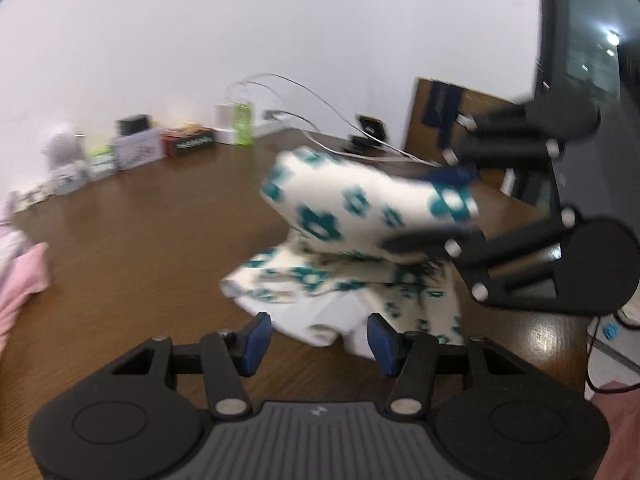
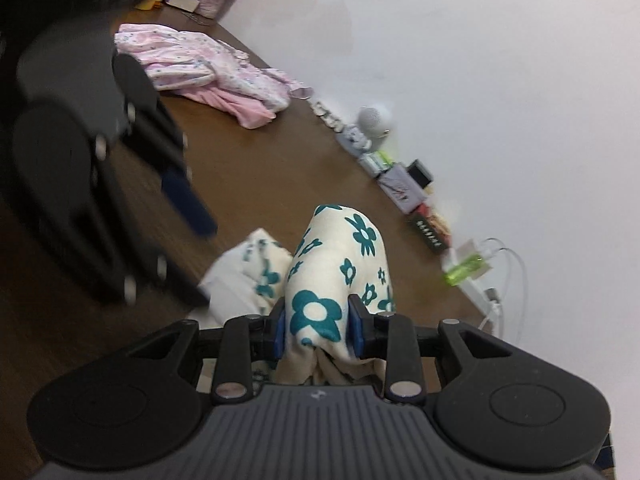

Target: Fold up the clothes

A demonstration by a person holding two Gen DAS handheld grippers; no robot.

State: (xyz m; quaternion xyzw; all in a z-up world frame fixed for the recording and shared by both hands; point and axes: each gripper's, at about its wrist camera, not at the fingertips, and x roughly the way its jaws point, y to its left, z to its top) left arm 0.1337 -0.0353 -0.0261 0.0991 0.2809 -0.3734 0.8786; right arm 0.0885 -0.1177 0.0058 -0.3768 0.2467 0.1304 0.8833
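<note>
Item: cream garment with teal flowers [image 2: 340,264]. It is bunched and partly lifted; one thick fold is raised off the wooden table [image 1: 140,220], and the rest lies crumpled on the table below it, white inner side showing at the near edge.

Item: my right gripper [image 2: 320,328]. Its jaws pinch the raised fold, with cloth filling the gap between the blue pads [image 2: 279,334].

Item: my left gripper [image 1: 318,338]. Its jaws stand spread with nothing between them, hovering just beside the near edge of the crumpled part, not touching it as far as I can tell.

Item: pink clothes [image 2: 200,68]. These lie in a loose heap well apart, at the far end of the table; their edges are uneven, not squared.

Progress, by my judgement: no flat, squared fold shows on the flowered garment, so it is mid-handling. The pink heap also looks unfolded. Much of the folding appears left.
</note>
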